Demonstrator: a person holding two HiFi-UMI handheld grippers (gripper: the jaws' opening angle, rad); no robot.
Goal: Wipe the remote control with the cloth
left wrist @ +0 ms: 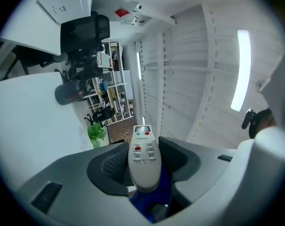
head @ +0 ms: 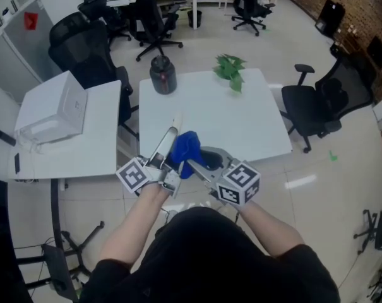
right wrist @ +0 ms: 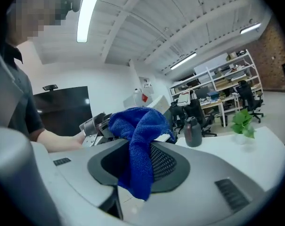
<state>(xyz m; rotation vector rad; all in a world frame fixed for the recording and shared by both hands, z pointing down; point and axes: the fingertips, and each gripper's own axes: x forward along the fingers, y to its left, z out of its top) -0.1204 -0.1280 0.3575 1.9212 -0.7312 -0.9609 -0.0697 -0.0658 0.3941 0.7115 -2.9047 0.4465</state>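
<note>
Both tools are held up in front of the person, over the near edge of the white tabletop (head: 241,118), with nothing resting on it here. The left hand-held gripper (head: 165,147) is clamped on the remote control (left wrist: 144,159); its jaws stand fairly wide, with pads on the two long sides. The grey body points away along the jaws, its button face turned to the left gripper view. The right hand-held gripper (head: 200,163) is closed on the blue cloth (right wrist: 137,145). A fold is pinched between the pads, the bulk is bunched above them and a tail hangs below. From the head view the cloth sits right against the left jaws. In the left gripper view blue shows under the near end of the remote control, so the cloth appears to be touching its back or lower end. Judgement: pick-up of both items is done and wiping is under way. How much of the casing has been covered cannot be told. The button face and the far end with the small display show bare of cloth and likely remain to be wiped, followed by setting both down. Farther back on the tabletop stand a dark bottle (head: 163,74) and a small green plant (head: 230,71), well apart from the work.
</note>
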